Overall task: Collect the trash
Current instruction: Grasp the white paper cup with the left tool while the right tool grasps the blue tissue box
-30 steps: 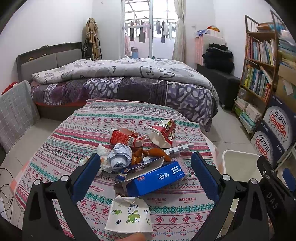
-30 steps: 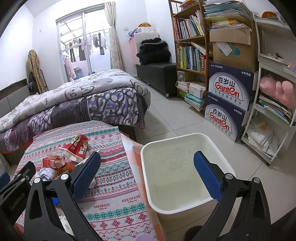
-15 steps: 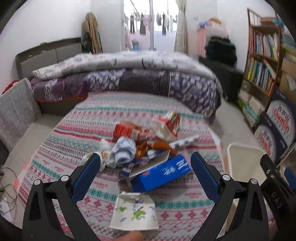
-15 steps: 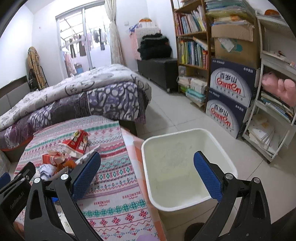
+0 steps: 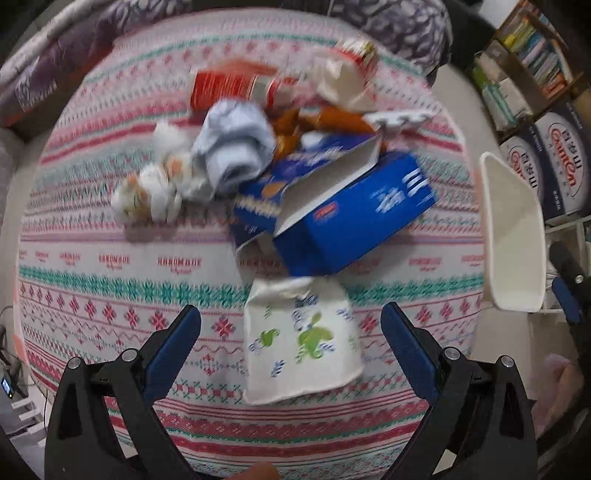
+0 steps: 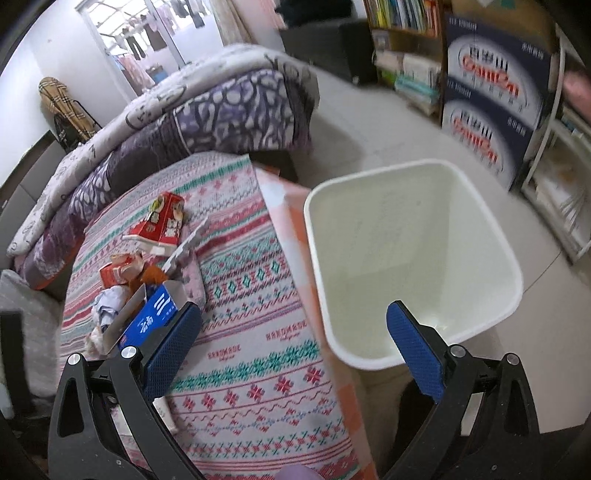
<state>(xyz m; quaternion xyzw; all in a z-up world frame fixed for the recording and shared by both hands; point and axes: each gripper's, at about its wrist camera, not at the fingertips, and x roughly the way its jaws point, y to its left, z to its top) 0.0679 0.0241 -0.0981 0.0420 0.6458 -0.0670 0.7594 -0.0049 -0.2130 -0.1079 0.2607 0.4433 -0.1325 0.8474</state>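
A heap of trash lies on the patterned tablecloth (image 5: 92, 266): a flattened white paper cup with green leaves (image 5: 299, 336), an open blue carton (image 5: 351, 214), a crumpled pale blue wad (image 5: 236, 144), white tissues (image 5: 151, 188), a red packet (image 5: 229, 86) and a red-and-white carton (image 5: 347, 70). My left gripper (image 5: 291, 339) hangs open over the paper cup, its fingers on either side of it. My right gripper (image 6: 295, 339) is open and holds nothing, between the table edge and the white bin (image 6: 410, 254). The blue carton (image 6: 151, 314) also shows in the right wrist view.
The white bin (image 5: 513, 236) stands on the tiled floor right of the table. A bed with a purple patterned quilt (image 6: 207, 114) lies behind the table. Printed cardboard boxes (image 6: 491, 107) and bookshelves (image 6: 402, 18) line the right wall.
My left gripper has tipped down and moved in over the trash heap, so the paper cup now lies between its fingers. My right gripper has tilted down toward the bin and the table edge.
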